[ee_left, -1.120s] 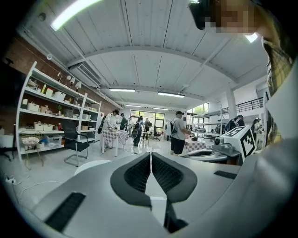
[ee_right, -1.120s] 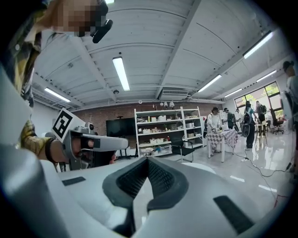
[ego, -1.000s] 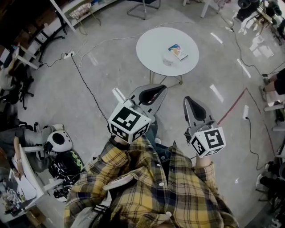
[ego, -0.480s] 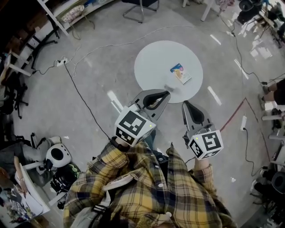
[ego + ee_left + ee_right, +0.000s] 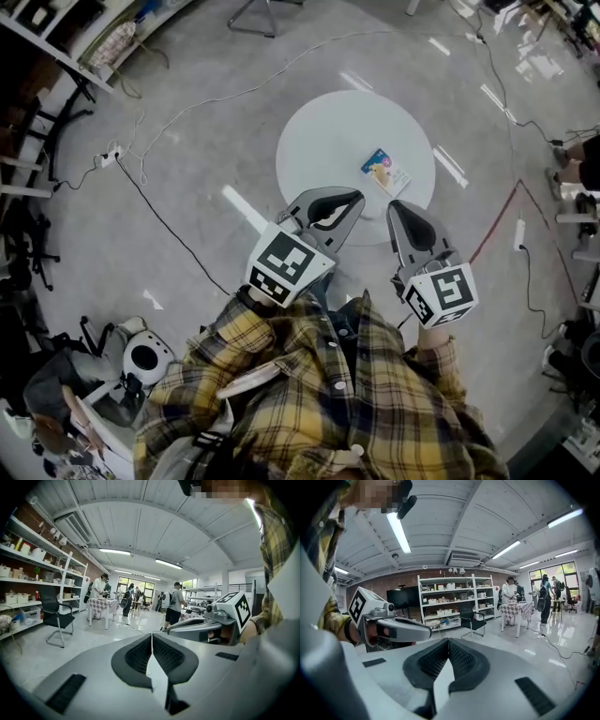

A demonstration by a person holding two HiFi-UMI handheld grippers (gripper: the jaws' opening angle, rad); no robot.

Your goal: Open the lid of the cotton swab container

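Observation:
A round white table (image 5: 328, 155) stands on the floor just beyond both grippers in the head view. A small colourful box (image 5: 385, 172) lies on its right part. No cotton swab container shows; the left gripper's tip covers the table's near edge. My left gripper (image 5: 352, 196) (image 5: 151, 637) is shut with nothing in it, its tip over the near edge. My right gripper (image 5: 397, 208) (image 5: 448, 641) is shut and empty too, beside it at the table's lower right. Both gripper views look level across the room, not at the table.
Cables (image 5: 159, 211) run over the grey floor left of the table and a red line (image 5: 497, 225) crosses it at the right. A white helmet (image 5: 150, 357) lies at the lower left. Shelves (image 5: 454, 597), a chair (image 5: 54, 613) and people at a checkered table (image 5: 101, 606) are farther off.
The table has come nearer to the grippers and lower in the head view. A small clear container seen on it earlier has passed behind the left gripper's tip. Both grippers stay shut.

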